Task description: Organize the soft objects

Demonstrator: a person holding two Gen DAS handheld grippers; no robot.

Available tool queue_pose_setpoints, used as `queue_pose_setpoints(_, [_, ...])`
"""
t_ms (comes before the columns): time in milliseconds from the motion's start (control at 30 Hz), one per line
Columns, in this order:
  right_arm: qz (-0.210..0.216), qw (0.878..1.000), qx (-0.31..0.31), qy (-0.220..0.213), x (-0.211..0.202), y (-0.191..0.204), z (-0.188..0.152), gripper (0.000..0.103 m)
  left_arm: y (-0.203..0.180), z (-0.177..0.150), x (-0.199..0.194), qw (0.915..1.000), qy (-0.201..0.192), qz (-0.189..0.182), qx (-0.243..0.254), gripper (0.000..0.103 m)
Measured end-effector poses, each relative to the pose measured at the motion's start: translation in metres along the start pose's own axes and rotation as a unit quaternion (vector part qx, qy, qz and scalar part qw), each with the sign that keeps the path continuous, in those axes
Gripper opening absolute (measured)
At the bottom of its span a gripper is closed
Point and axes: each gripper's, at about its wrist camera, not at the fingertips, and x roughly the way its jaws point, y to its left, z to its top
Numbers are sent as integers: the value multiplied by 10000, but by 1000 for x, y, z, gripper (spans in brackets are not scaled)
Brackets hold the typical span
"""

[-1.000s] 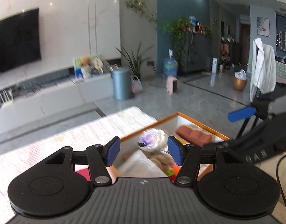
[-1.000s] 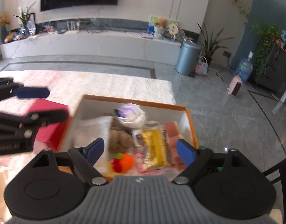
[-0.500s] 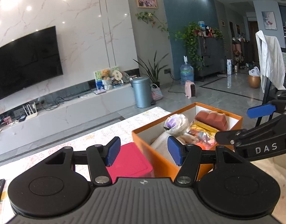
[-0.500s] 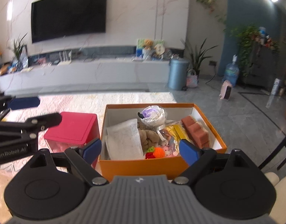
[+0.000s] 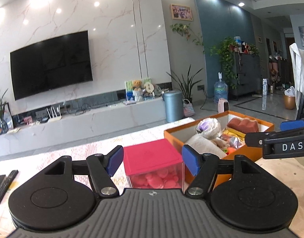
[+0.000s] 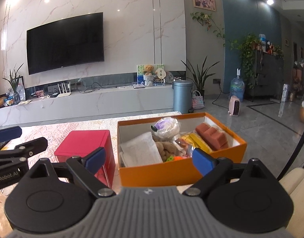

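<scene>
An orange box (image 6: 171, 171) stands on the table, holding a white cloth (image 6: 140, 148), a brown plush (image 6: 165, 146), a wrapped purple flower (image 6: 165, 125), a yellow pack (image 6: 195, 140) and a red-brown foam block (image 6: 211, 134). Left of it stands a clear box with a red lid (image 6: 86, 140). My right gripper (image 6: 149, 158) is open just short of the orange box's near wall, nothing between its pads. My left gripper (image 5: 152, 161) points at the red-lidded box (image 5: 152, 154); its jaws are opening with nothing between them. Each gripper shows in the other's view, left (image 6: 23, 138) and right (image 5: 271, 132).
The table (image 6: 72, 127) has a pale patterned cloth. A remote control (image 5: 5, 184) lies at its left end. A cream seat cushion (image 6: 296, 180) sits at the right. Beyond the table's far edge are grey floor, a TV console and a bin.
Both grippers have drawn back from above the orange box, sunk and tipped up toward level. The boxes now sit ahead of them. The left jaws stand a little wider.
</scene>
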Motion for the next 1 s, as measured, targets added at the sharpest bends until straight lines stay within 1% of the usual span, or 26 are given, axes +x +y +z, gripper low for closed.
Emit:
queue_pose_setpoints(33, [-43,10000,67,12,2,-2,-2,93,0,-1,1,10000,28,49,-18,81])
queue_pose_setpoints(67, [-81,9998,156,30,4,-5,-5,93,0,-2,3,9999,67,100,-26,85])
queue_pose_setpoints(100, [-106,9996,242,33,5,-7,-7,93,0,-3,5,9998,133,144,-24,86])
queue_pose_setpoints(267, [-218,9988,432,58,11,-12,-18,93,4,-14,13,9984,492,228,-181,88])
queue_pose_setpoints(300, [-213,9987,439,111,13,-12,-20,96,5,-15,15,9979,548,251,-230,89])
queue_pose_setpoints(400, [-289,9981,471,259,21,-13,-23,96,8,-21,18,9965,709,293,-332,89])
queue_pose_setpoints(567, [-267,9971,529,475,30,-17,-26,96,11,-30,20,9944,956,288,-357,90])
queue_pose_setpoints(733, [-221,9956,625,657,36,-21,-28,96,12,-34,18,9931,1078,286,-352,90])
queue_pose_setpoints(1000, [-242,9958,605,641,34,-22,-28,96,13,-31,15,9920,1173,291,-377,90])
